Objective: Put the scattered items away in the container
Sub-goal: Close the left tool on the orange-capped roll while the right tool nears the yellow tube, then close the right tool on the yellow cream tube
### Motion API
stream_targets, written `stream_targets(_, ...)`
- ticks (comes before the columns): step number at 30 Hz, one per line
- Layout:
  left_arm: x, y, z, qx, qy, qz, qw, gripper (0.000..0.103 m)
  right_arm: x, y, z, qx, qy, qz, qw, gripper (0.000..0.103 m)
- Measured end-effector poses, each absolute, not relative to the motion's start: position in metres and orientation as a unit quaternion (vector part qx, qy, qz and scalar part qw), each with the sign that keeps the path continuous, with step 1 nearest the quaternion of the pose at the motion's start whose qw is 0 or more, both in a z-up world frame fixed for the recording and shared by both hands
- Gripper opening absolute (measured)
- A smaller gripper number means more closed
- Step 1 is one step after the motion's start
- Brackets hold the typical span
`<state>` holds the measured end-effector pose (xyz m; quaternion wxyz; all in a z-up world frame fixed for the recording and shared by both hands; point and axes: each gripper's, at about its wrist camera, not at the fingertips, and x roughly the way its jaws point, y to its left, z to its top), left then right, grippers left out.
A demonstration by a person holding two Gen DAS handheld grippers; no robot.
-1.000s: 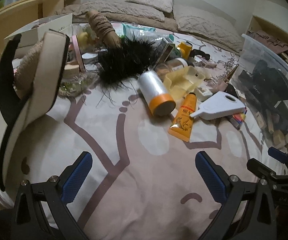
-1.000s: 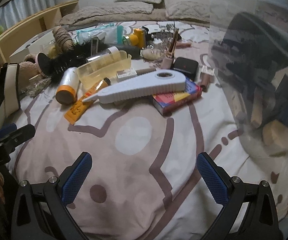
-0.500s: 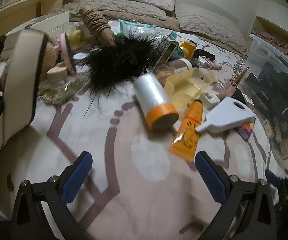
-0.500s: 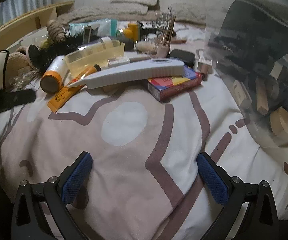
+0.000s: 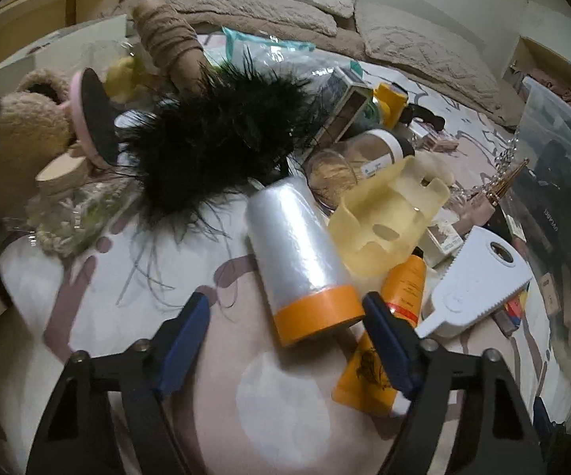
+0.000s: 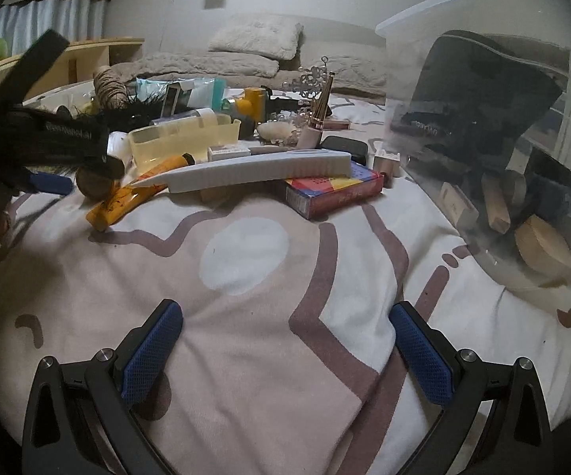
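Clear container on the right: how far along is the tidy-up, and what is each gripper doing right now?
Done: the clear container already holds a dark bag and wooden blocks. In hand: nothing gripped yet; the left gripper has just been closing, its jaws either side of the orange-capped film roll. The right gripper is open over bare bedspread. Left: the roll, orange tube, white comb, black feathers and more.

Dim, warm indoor light, soft shadows under the clutter, black fisheye corners with bowed edges, glare on the clear container (image 6: 483, 126), motion blur on the left gripper (image 5: 285, 316) (right view sharper), grainy far pillows
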<state>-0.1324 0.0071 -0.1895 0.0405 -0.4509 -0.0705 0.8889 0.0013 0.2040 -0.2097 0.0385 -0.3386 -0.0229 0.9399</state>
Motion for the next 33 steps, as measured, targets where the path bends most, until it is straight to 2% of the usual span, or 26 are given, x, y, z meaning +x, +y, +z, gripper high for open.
stream_targets(1,-0.132,0.009,-0.19,-0.448,-0.061,0.891,0.042,0.055,0.0,0.204,-0.209,-0.339,-0.023,0.94,0.038,0.103)
stream_targets(2,-0.132,0.011,-0.191,-0.446,-0.046,0.893,0.042,0.047,-0.001,0.204,-0.209,-0.34,-0.023,0.939,0.039,0.103)
stream_targets(3,-0.131,0.013,-0.192,-0.445,-0.032,0.894,0.042,0.043,-0.001,0.204,-0.209,-0.343,-0.021,0.938,0.039,0.103)
stream_targets(12,-0.108,-0.004,-0.191,-0.435,-0.015,0.899,0.041,0.043,-0.026,0.202,-0.201,-0.419,-0.004,0.908,0.021,0.103)
stream_targets(23,-0.054,-0.027,-0.19,-0.433,-0.02,0.9,0.039,0.043,-0.063,0.154,-0.196,-0.456,0.008,0.885,-0.094,0.103)
stream_targets(33,-0.033,-0.034,-0.19,-0.431,-0.012,0.901,0.045,0.043,-0.108,0.136,-0.196,-0.484,0.053,0.869,-0.091,0.103)
